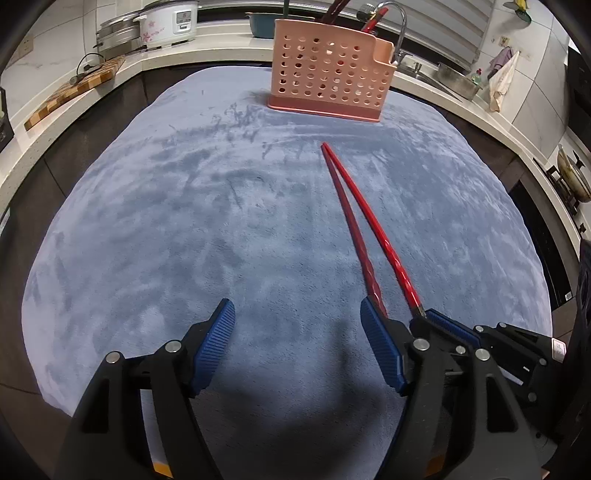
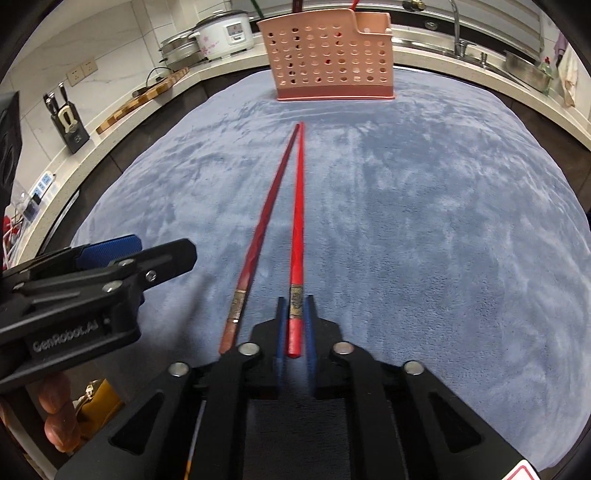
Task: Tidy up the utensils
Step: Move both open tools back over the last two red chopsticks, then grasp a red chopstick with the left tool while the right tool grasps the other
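Two red chopsticks lie on a blue-grey cloth point(image 2: 424, 221), tips meeting toward a pink perforated utensil holder point(image 2: 328, 59) that holds a few utensils. My right gripper point(image 2: 294, 306) is shut on the butt end of the bright red chopstick point(image 2: 298, 221). The darker red chopstick point(image 2: 264, 229) lies free just to its left. In the left wrist view the chopsticks point(image 1: 369, 236) run from the holder point(image 1: 328, 74) to the right gripper point(image 1: 443, 325). My left gripper point(image 1: 297, 314) is open and empty, low over the cloth, left of the chopsticks; it also shows in the right wrist view point(image 2: 110, 251).
A kitchen counter point(image 2: 122, 110) wraps around the cloth-covered table. It carries a rice cooker point(image 2: 225, 37), a steel pot point(image 2: 177, 48), a wooden cutting board point(image 2: 147, 96) and a knife block point(image 2: 68, 125) on the left, and a sink with tap point(image 1: 400, 33) at the back right.
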The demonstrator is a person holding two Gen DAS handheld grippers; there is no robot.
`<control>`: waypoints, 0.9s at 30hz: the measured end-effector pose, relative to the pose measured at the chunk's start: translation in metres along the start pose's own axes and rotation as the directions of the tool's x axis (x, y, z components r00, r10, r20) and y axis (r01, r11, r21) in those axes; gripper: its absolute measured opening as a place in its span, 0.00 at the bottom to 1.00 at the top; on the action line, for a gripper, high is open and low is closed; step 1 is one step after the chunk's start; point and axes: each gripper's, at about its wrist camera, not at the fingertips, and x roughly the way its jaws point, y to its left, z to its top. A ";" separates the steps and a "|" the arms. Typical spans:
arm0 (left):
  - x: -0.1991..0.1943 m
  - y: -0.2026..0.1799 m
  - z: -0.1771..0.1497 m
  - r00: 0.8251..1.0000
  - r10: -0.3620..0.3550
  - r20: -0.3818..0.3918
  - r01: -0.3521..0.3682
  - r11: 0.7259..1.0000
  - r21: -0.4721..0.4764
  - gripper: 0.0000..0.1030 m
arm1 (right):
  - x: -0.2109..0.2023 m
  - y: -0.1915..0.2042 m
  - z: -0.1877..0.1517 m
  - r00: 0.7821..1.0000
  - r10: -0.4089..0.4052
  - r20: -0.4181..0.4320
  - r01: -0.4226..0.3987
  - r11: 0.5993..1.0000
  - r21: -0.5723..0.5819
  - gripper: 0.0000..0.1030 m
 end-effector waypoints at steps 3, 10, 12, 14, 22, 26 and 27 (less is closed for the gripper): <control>0.000 -0.003 -0.001 1.000 -0.004 0.000 0.004 1.000 0.010 0.67 | -0.002 -0.003 0.000 1.000 -0.012 0.011 0.012 1.000 0.012 0.07; 0.000 -0.016 -0.003 1.000 -0.030 -0.009 0.031 0.998 0.054 0.67 | -0.014 -0.020 0.000 0.997 -0.058 0.052 0.055 0.996 0.068 0.07; 0.002 -0.021 -0.004 0.999 -0.046 -0.014 0.047 0.997 0.066 0.67 | -0.015 -0.023 0.000 0.996 -0.065 0.054 0.061 0.995 0.081 0.07; 0.004 -0.025 -0.004 0.998 -0.057 -0.021 0.058 0.996 0.074 0.67 | -0.016 -0.026 -0.001 0.996 -0.067 0.055 0.062 0.994 0.088 0.07; 0.020 -0.034 -0.010 0.995 -0.074 -0.066 0.079 0.993 0.084 0.66 | -0.015 -0.033 -0.001 0.996 -0.069 0.052 0.062 0.991 0.120 0.07; 0.024 -0.036 -0.013 0.997 -0.042 -0.065 0.048 0.993 0.105 0.57 | -0.016 -0.037 -0.002 0.996 -0.071 0.053 0.063 0.988 0.139 0.07; 0.024 -0.035 -0.013 0.997 -0.039 -0.064 0.045 0.993 0.106 0.55 | -0.015 -0.038 -0.003 0.996 -0.070 0.052 0.062 0.988 0.140 0.07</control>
